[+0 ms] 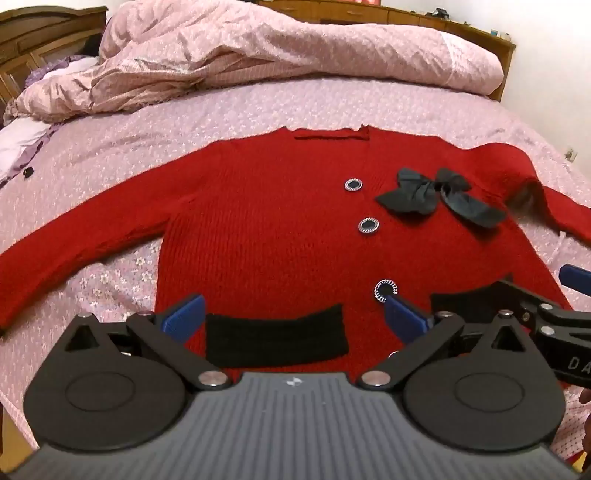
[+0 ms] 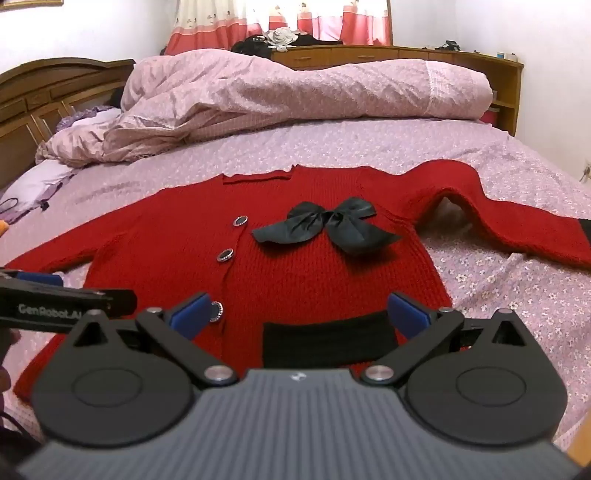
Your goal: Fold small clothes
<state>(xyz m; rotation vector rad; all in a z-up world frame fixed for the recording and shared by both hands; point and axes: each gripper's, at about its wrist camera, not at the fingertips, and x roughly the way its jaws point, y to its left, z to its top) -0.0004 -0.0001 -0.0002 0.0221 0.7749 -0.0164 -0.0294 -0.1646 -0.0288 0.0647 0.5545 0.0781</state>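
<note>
red cardigan [image 1: 266, 229]: one bow [image 1: 439, 197], two black pockets; left gripper [image 1: 295, 314], right gripper [image 2: 299, 314] gape wide, empty

The room had a big bed [image 2: 332, 155] with a pink sheet dotted with little white flowers. A puffy pink blanket [image 2: 295, 92] lay bunched up across the far side of it. A brown wooden headboard [image 2: 44, 96] stood on the left. Behind the bed ran a long wooden shelf [image 2: 406, 53] with small things piled on top. A window curtain [image 2: 229, 26] in red and white hung above it. The walls [image 2: 535, 26] were white and the light was soft.
</note>
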